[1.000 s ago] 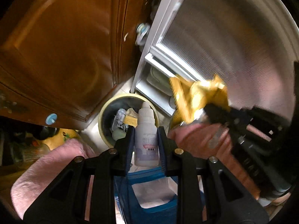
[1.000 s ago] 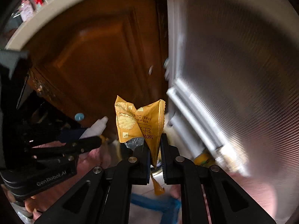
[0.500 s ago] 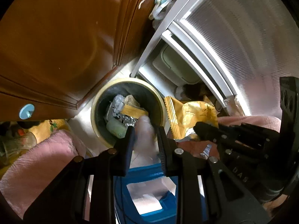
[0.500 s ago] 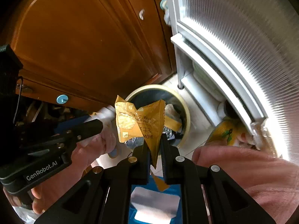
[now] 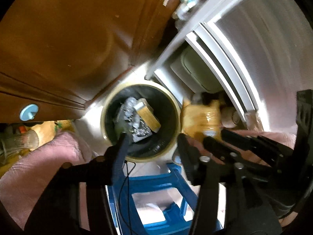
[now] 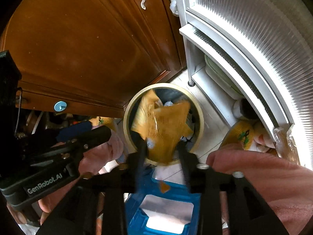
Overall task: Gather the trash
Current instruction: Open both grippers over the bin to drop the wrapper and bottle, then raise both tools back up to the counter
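Note:
A round trash bin [image 5: 176,105] with a yellowish rim [image 6: 200,115] stands on the floor below both grippers, holding foil scraps and a yellow box [image 5: 149,117]. My left gripper [image 5: 152,137] hangs over the bin, its jaws opening with nothing between them. My right gripper [image 6: 160,145] is over the bin too, jaws opening. A blurred yellow snack wrapper [image 6: 162,125] hangs loose between its fingers, above the bin's mouth. In the left wrist view the right gripper [image 5: 215,135] sits just right of the bin with the wrapper [image 5: 201,117]. The left gripper [image 6: 97,133] shows at the right wrist view's left.
A brown wooden cabinet door [image 6: 88,49] rises behind the bin. A white sliding door with ribbed glass [image 6: 254,39] and its track run along the right. A blue plastic stool [image 5: 156,186] stands right under the grippers. Yellow bags [image 6: 242,135] lie by the track.
Both grippers sank toward the bin and their jaws parted. The white bottle has left the left gripper. The yellow wrapper has come loose from the right gripper.

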The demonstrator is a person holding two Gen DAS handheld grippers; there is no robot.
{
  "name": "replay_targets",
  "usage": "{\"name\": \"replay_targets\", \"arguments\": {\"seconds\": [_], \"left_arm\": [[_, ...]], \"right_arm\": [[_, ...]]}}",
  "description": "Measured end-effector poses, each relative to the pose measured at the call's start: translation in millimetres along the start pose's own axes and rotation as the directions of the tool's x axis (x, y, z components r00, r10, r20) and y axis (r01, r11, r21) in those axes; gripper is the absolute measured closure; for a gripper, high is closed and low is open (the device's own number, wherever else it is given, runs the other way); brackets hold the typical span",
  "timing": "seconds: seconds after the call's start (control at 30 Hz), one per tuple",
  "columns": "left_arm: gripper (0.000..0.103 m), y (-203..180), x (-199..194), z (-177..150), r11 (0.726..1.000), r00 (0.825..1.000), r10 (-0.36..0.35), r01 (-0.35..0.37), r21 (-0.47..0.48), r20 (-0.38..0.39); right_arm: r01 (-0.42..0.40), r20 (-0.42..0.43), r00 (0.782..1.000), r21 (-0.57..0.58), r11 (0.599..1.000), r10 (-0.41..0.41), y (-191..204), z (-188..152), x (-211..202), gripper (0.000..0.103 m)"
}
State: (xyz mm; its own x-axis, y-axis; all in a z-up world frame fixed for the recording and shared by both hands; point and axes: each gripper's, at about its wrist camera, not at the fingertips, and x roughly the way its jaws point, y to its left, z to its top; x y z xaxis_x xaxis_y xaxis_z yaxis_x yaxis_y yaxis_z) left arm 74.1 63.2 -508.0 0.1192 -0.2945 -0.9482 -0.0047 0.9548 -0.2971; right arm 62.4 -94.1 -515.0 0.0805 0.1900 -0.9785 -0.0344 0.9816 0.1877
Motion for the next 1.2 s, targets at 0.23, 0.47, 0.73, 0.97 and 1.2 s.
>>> {"name": "replay_targets", "arguments": {"seconds": [0.23,0.47,0.73,0.97,1.2], "left_arm": [[0.029,7.2,-1.7,1.5,0.999,1.0,0.028,-0.028,-0.02,0.008],[0.019,6.7,-3.7,1.7,0.999,0.998,0.052,-0.051,-0.013,0.028],[0.014,2.6,-9.8,0.8,0.997,0.995,0.078,-0.079,0.013,0.056],[0.014,-17.7,-37.3,-2.6,0.992,0.99,0.075,-0.086,0.091,0.123],[0.014,-44.0,-87.4,-9.9,0.988,0.976,0.043,-0.073,0.135,0.213]], "right_arm": [[-0.011,0.002,1.0,0.03,0.999,0.011,-2.2,1.2,-2.1,0.063],[-0.018,-0.002,1.0,0.051,0.999,0.018,-6.5,1.5,-2.3,0.063],[-0.017,0.008,1.0,0.05,0.999,0.017,-5.0,1.2,-3.8,0.063],[-0.002,0.101,0.995,0.019,1.0,0.0,-5.8,-0.1,-31.7,0.063],[-0.001,0.216,0.976,-0.025,1.0,0.006,0.0,-7.5,-85.6,0.063]]}}
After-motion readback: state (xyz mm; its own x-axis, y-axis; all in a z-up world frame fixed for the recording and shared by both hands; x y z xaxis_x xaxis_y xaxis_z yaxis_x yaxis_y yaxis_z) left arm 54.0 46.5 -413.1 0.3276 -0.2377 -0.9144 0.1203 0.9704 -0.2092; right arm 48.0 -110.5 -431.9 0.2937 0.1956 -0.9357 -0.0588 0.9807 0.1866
